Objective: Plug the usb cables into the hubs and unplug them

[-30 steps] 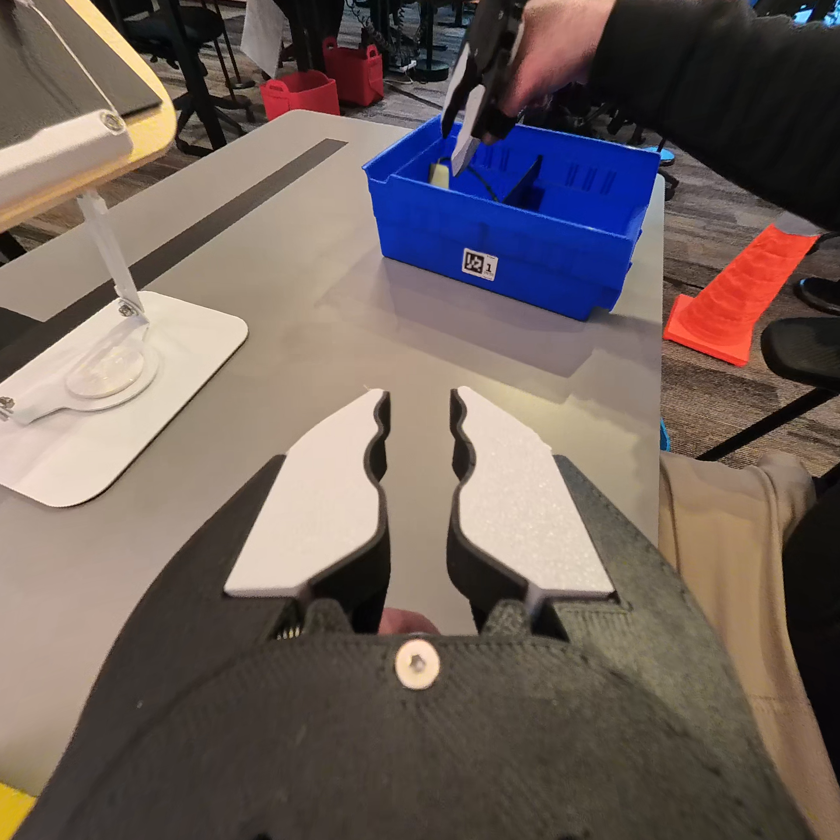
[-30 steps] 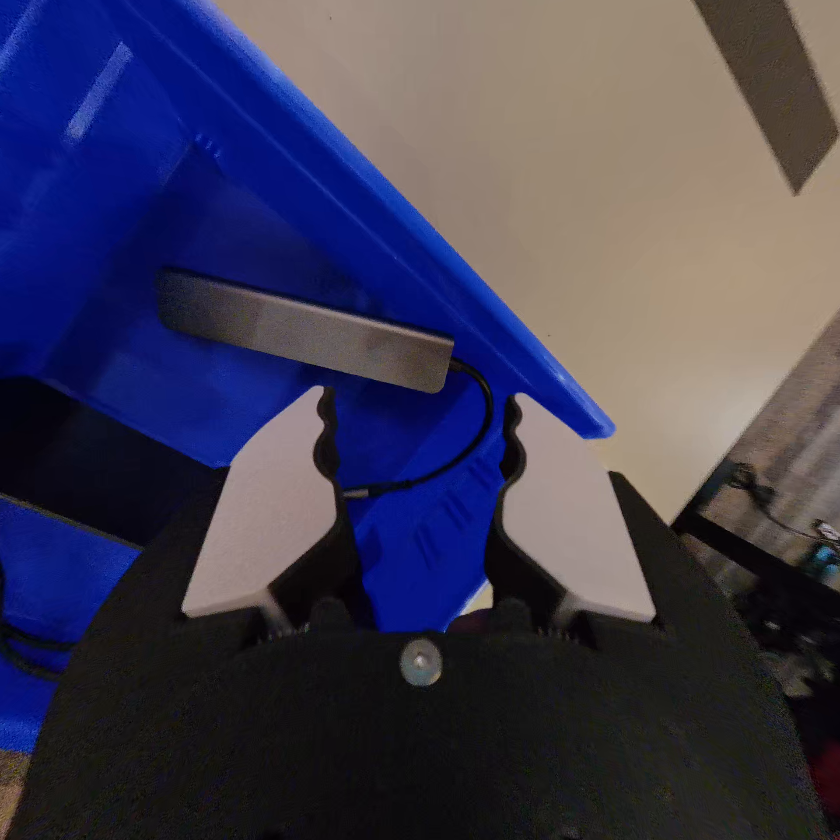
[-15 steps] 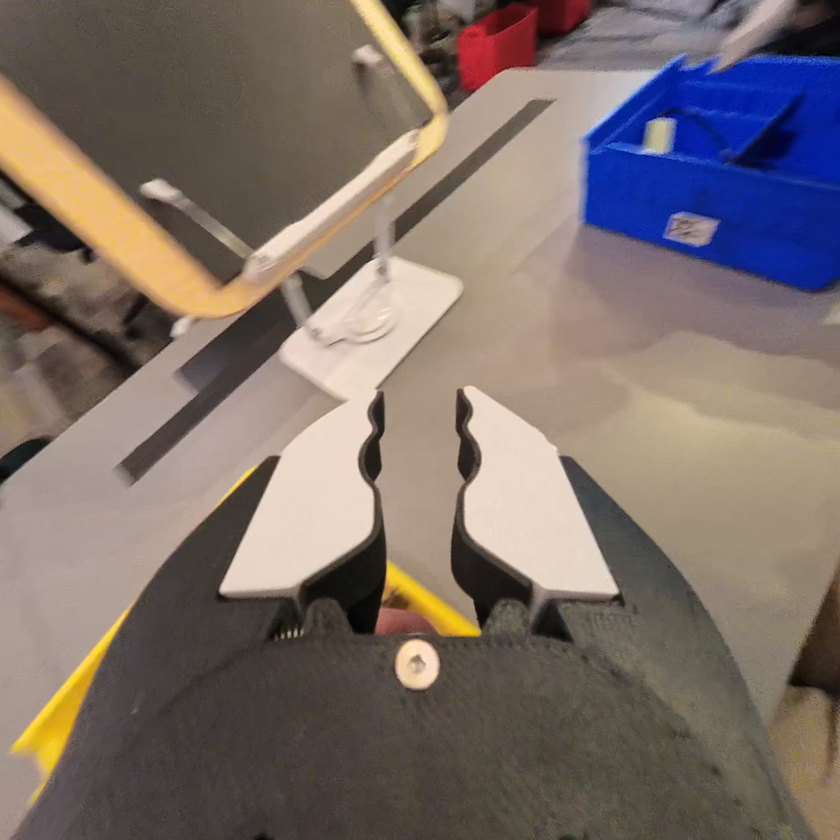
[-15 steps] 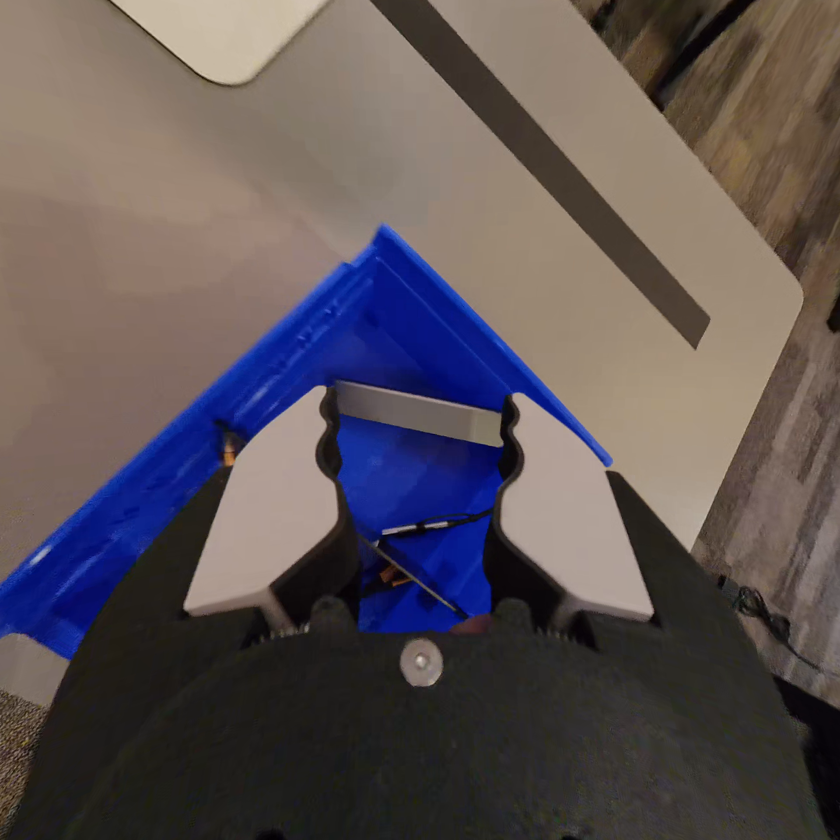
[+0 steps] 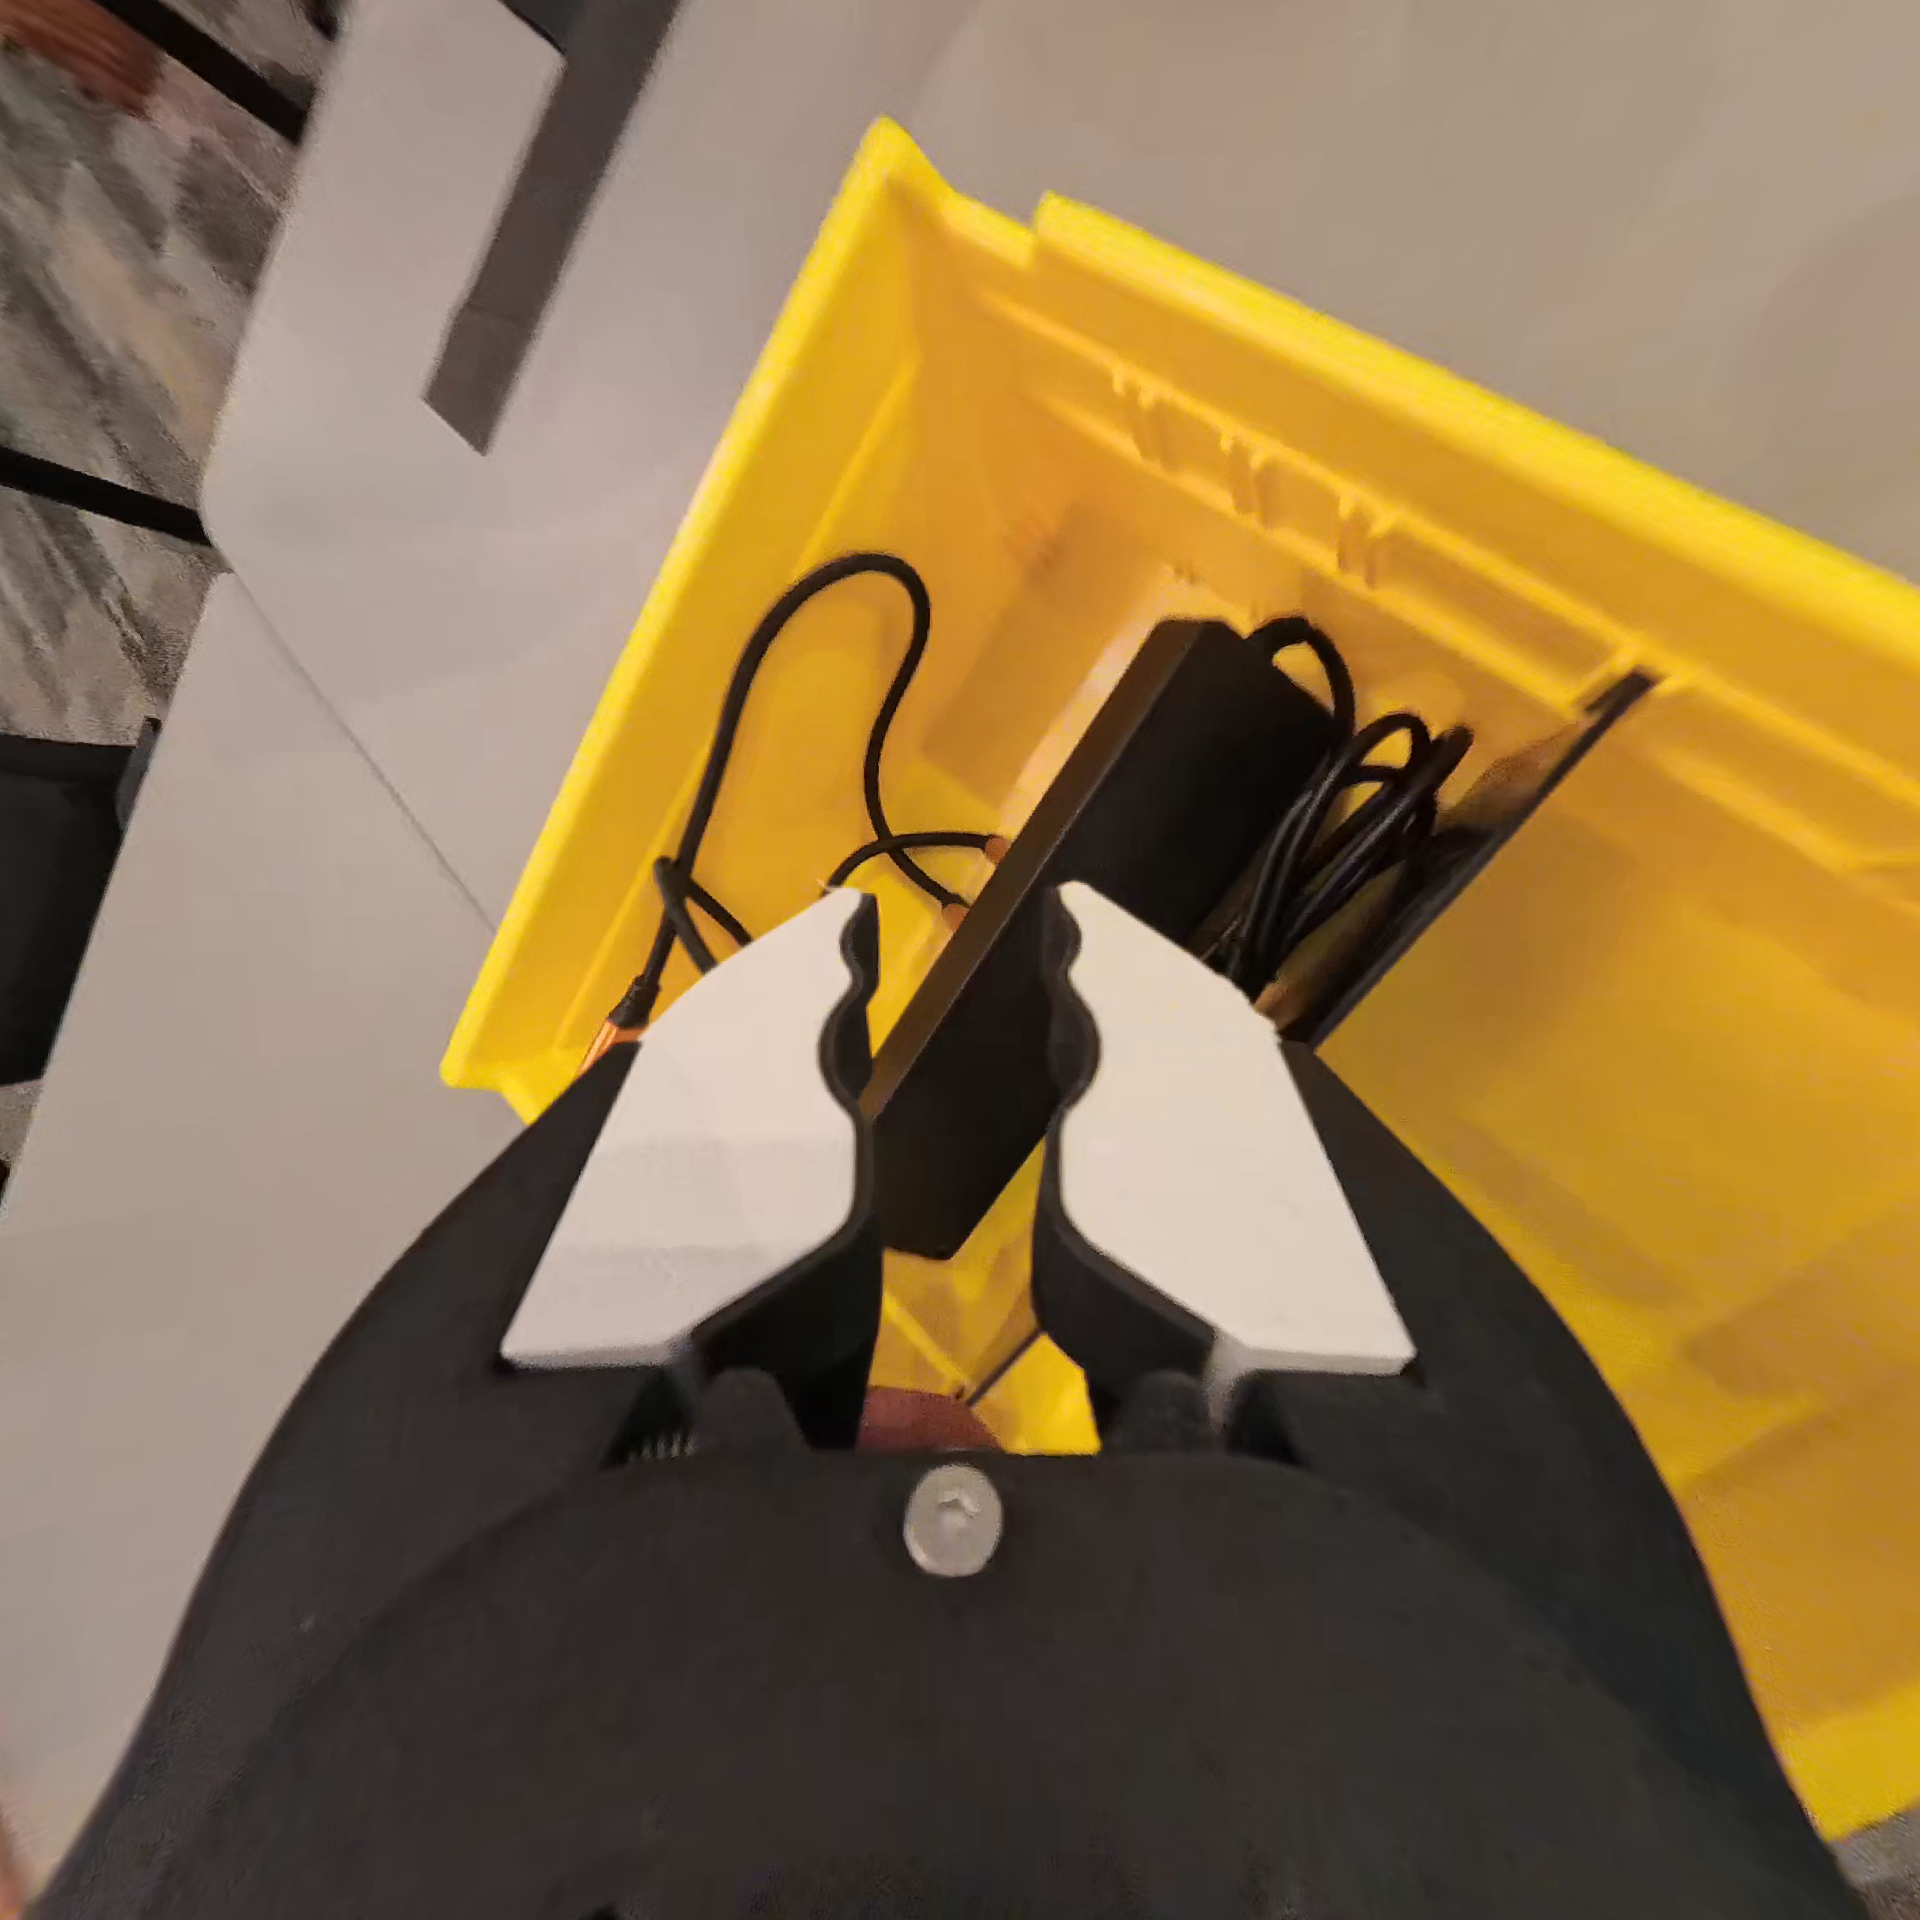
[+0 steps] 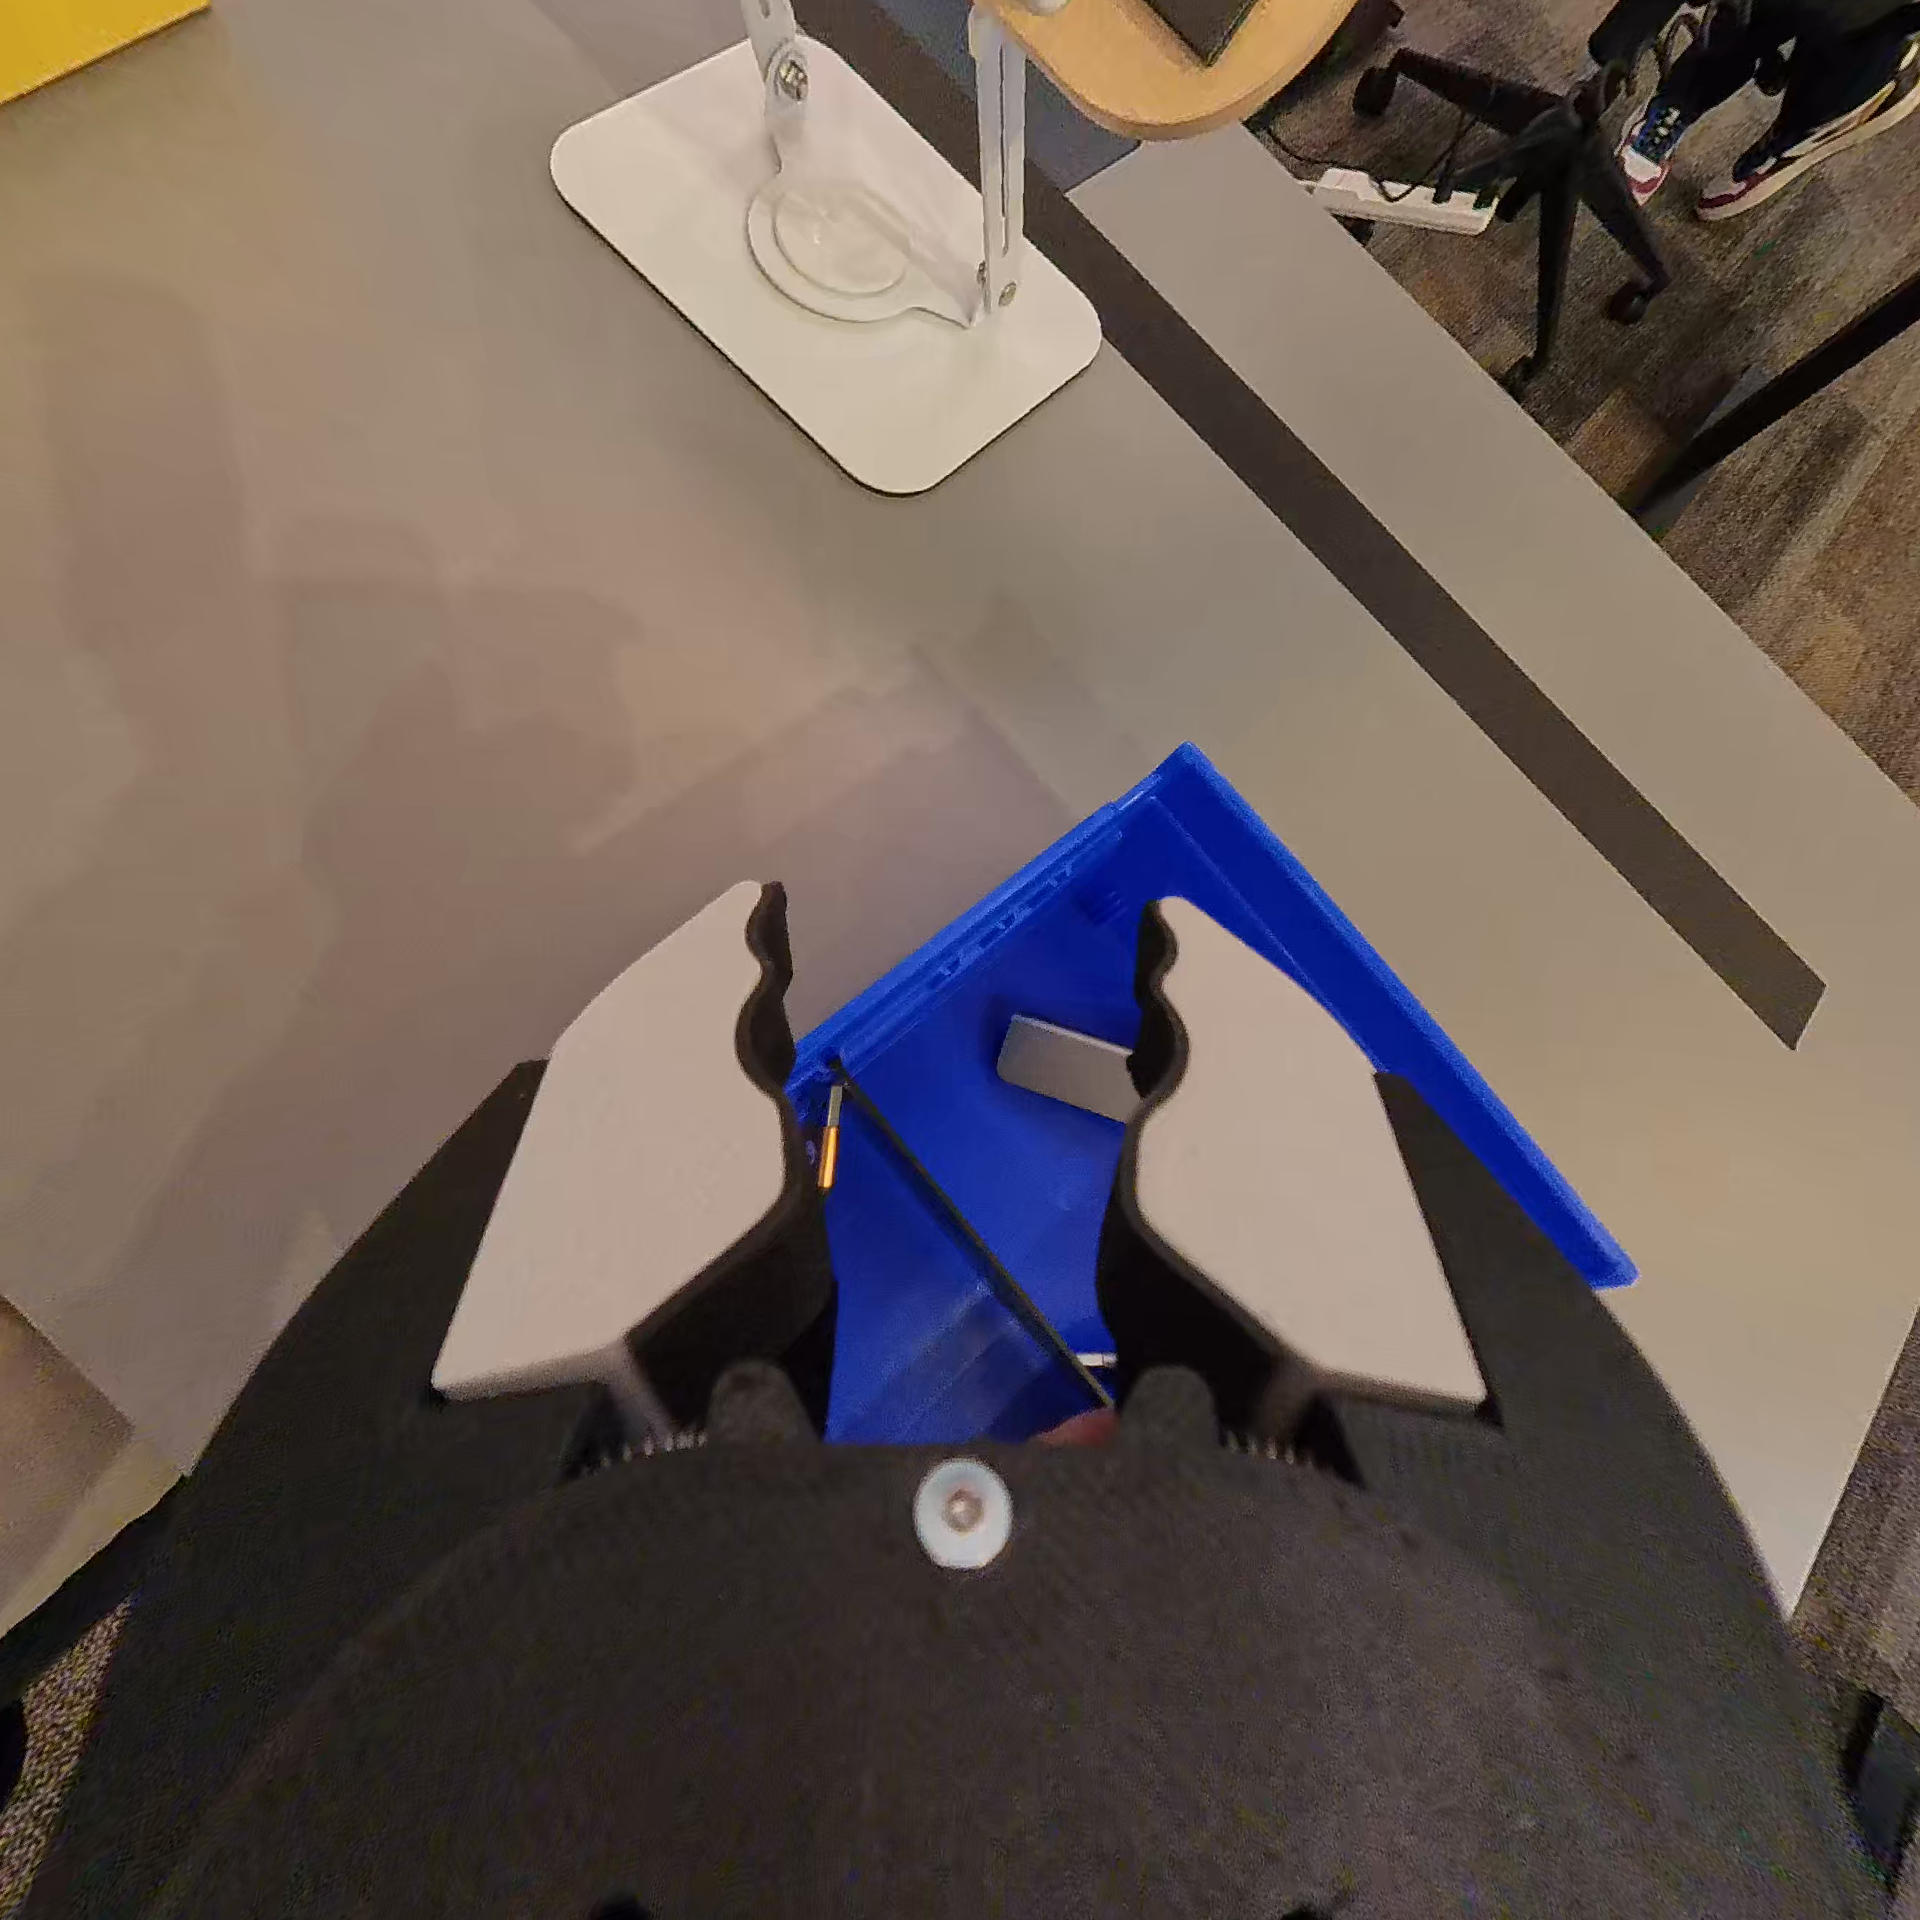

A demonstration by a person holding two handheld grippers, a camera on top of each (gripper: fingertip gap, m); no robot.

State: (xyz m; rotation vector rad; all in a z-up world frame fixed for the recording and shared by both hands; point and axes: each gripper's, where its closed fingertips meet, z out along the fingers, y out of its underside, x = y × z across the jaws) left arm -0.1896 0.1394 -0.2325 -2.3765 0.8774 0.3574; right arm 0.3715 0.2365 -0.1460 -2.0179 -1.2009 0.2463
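Observation:
In the left wrist view my left gripper [image 5: 961,914] is open and empty over a yellow bin [image 5: 1455,499]. In the bin, a loose black cable [image 5: 810,665] with a copper-coloured plug lies left of a black divider [image 5: 997,935]. A black hub-like block [image 5: 1195,769] and a bundle of black cables [image 5: 1340,831] lie right of it. In the right wrist view my right gripper [image 6: 961,914] is open and empty above a blue bin [image 6: 1299,997]. That bin holds a grey hub [image 6: 1065,1065], a thin black divider and an orange-tipped plug [image 6: 828,1138].
A white stand base [image 6: 831,260] with a tablet in a wood-coloured frame [image 6: 1164,73] stands at the back of the grey table [image 6: 416,623]. A dark strip [image 6: 1455,644] runs along the table. Chair legs and shoes show on the floor beyond. The gap from one gripper's tips to the other's is roughly 60 cm. The black hub-like block [image 5: 1195,769] lies some 6 cm from my left tips, 50 cm from my right tips.
My left gripper has swung from facing across the table to pointing down into the yellow bin. My right gripper has pulled up and back from the grey hub, staying open.

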